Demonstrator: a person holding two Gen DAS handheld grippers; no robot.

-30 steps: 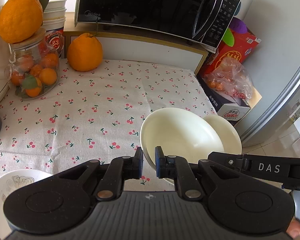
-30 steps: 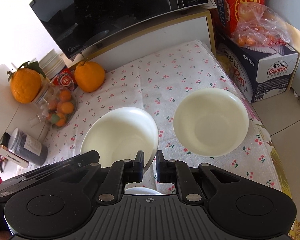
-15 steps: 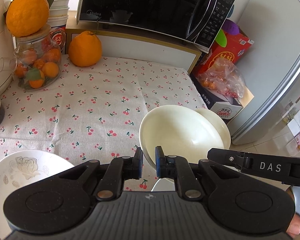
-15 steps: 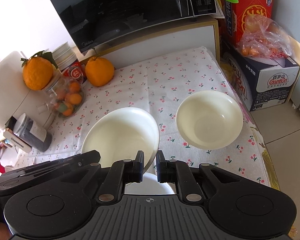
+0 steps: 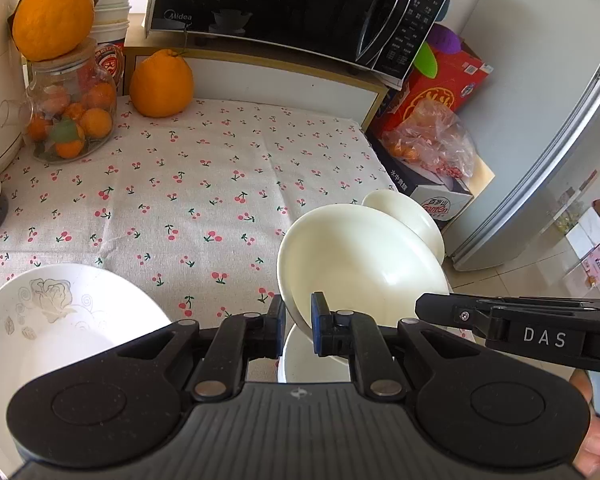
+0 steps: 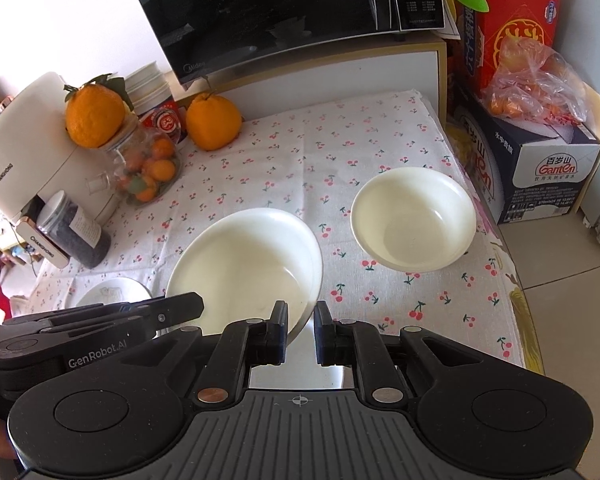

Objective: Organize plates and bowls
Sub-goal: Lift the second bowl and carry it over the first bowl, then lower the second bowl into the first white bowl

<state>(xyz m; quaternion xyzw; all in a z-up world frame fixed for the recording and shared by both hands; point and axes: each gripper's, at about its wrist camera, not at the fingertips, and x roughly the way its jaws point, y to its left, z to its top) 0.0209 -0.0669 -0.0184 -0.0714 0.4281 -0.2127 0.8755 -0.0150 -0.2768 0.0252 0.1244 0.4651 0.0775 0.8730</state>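
Grippers first: we hold the left gripper point(image 5: 297, 322) with its jaws pinched on the near rim of a cream bowl point(image 5: 360, 260), which hangs tilted above the table edge. In the right wrist view the right gripper point(image 6: 300, 330) has its jaws nearly together; the same bowl's rim point(image 6: 244, 264) sits at the inner face of its left finger, and we cannot tell whether the right pad presses on it. Directly under the lifted bowl, part of a white dish point(image 5: 312, 360) shows between the fingers. At lower left of the left wrist view lies a white plate with a grey rose print point(image 5: 48, 320), resting on the cherry-print tablecloth point(image 5: 204, 184). Beyond the lifted bowl, a second cream bowl point(image 6: 414, 218) stands upright on the cloth near its right edge, apart from the first. Farther back we see a glass jar of small oranges point(image 5: 70, 120) with a large orange point(image 5: 54, 10) on its lid, another large orange point(image 5: 161, 83) beside it, and a black microwave point(image 5: 292, 8) on the shelf behind.
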